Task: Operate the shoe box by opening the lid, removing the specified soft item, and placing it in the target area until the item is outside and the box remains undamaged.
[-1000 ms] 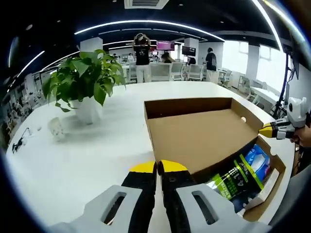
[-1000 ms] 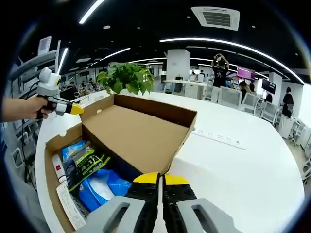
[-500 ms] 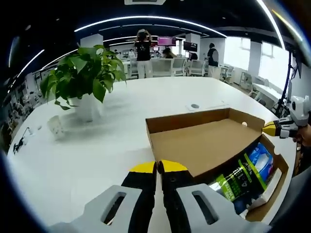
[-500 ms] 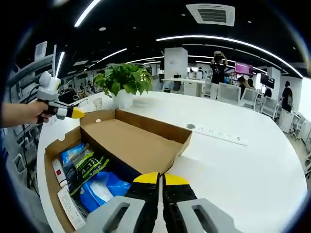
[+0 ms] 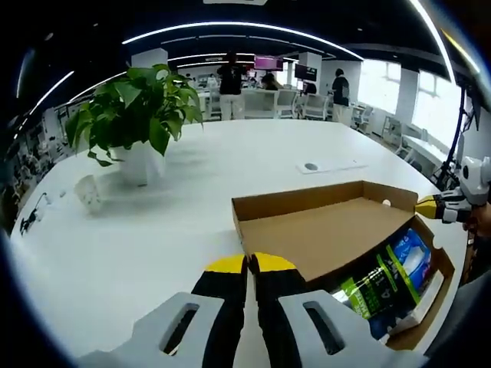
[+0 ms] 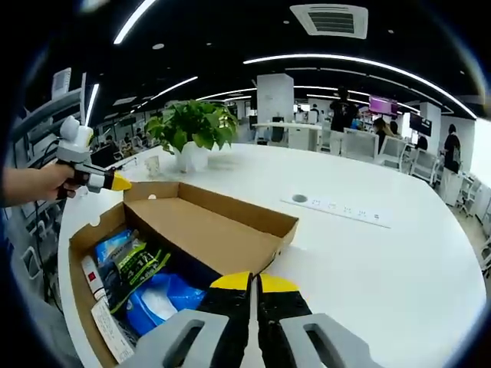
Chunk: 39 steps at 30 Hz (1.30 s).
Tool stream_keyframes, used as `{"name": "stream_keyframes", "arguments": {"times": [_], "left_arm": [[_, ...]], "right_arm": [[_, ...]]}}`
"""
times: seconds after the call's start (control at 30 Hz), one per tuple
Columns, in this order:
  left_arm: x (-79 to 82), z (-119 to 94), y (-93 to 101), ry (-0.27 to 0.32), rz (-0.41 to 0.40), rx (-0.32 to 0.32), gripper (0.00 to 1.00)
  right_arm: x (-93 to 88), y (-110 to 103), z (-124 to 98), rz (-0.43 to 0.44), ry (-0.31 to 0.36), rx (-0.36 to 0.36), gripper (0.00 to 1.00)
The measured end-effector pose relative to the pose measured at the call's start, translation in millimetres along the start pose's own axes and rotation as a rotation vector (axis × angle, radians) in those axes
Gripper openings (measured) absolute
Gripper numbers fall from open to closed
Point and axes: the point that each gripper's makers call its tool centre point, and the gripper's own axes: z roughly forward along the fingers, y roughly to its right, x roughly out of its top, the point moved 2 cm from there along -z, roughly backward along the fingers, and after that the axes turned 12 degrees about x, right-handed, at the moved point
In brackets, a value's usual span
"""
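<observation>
**Inspector A:** What is recorded on the left of the left gripper view?

**Inspector B:** A small white object (image 5: 88, 193) is seen on the white table (image 5: 153, 238), left of a potted plant (image 5: 134, 115) in a white pot. Nearer, the left gripper (image 5: 249, 264) is seen with its yellow-tipped jaws pressed together; nothing is held between them.

**Inspector A:** And the shoe box?

**Inspector B:** The shoe box (image 5: 430, 307) is found to the right of the jaws, open. Its lid (image 5: 322, 230) is laid back, hinged along the box's long side, with the plain brown inside turned upward. A green-and-black packet (image 5: 376, 280) and a blue soft pack (image 5: 406, 253) are seen inside the box. At the far right, the right gripper (image 5: 423, 205) is seen beside the lid's corner; contact cannot be confirmed. Beyond the box, a flat panel (image 5: 326, 165) is set in the tabletop.

**Inspector A:** The right gripper view?

**Inspector B:** At the left, a hand (image 6: 42, 184) is seen holding the left gripper (image 6: 119, 182), its yellow tip at the far corner of the shoe box (image 6: 77, 253). The green-and-black packet (image 6: 134, 264) and blue soft pack (image 6: 165, 295) lie inside, with white items along the near wall. The lid (image 6: 211, 230) lies open to the right. The right gripper (image 6: 252, 282) is seen with jaws closed together, empty, at the box's near edge. The potted plant (image 6: 196, 126) stands far behind. People and chairs are noted in the background.
</observation>
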Motion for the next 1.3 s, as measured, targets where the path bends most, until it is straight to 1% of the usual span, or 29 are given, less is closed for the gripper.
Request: {"name": "stream_keyframes", "arguments": {"times": [0.17,0.3,0.37,0.43,0.53,0.7,0.77,0.83,0.87,0.97,1.1,1.17,1.3], "left_arm": [[0.0,1.8,0.4,-0.009,0.024,0.002,0.01],[-0.4,1.0,-0.8,-0.012,0.014,-0.001,0.01],[-0.4,0.0,-0.6,-0.011,0.010,-0.002,0.01],[-0.2,-0.5,-0.2,-0.010,0.011,-0.003,0.02],[-0.2,-0.3,-0.7,-0.010,0.014,-0.001,0.02],[0.4,-1.4,0.1,-0.004,0.030,0.005,0.02],[1.7,-3.6,-2.3,0.006,0.033,0.015,0.03],[4.9,-5.0,-6.7,0.027,0.019,0.024,0.05],[4.9,-5.1,-7.6,0.029,0.020,0.024,0.06],[10.4,-10.4,-10.3,0.049,0.022,0.027,0.08],[16.0,-18.3,-9.9,0.080,0.023,0.019,0.12],[15.9,-22.2,-9.8,0.083,0.025,0.015,0.14],[12.4,-31.1,-5.3,0.083,0.033,0.001,0.17]], "right_arm": [[0.7,-1.0,0.0,-0.002,0.001,-0.009,0.00],[1.3,-1.9,-0.1,0.003,-0.001,-0.008,0.00],[1.3,-3.5,-2.0,0.026,-0.003,-0.004,0.00],[3.7,-4.9,-5.1,0.046,0.013,-0.002,0.00],[6.7,-10.4,-9.8,0.044,0.025,0.010,0.01],[12.7,-17.9,-17.3,0.037,0.044,0.031,0.07],[14.4,-21.7,-21.8,0.057,0.058,0.042,0.09],[16.9,-28.1,-26.8,0.052,0.067,0.053,0.10],[17.3,-29.1,-27.3,0.051,0.069,0.055,0.11],[20.0,-40.8,-31.4,0.051,0.074,0.093,0.16],[17.7,-53.4,-33.0,0.059,0.054,0.140,0.19],[16.1,-59.5,-33.7,0.059,0.043,0.156,0.22],[14.1,-67.1,-33.4,0.045,0.027,0.176,0.24]]}}
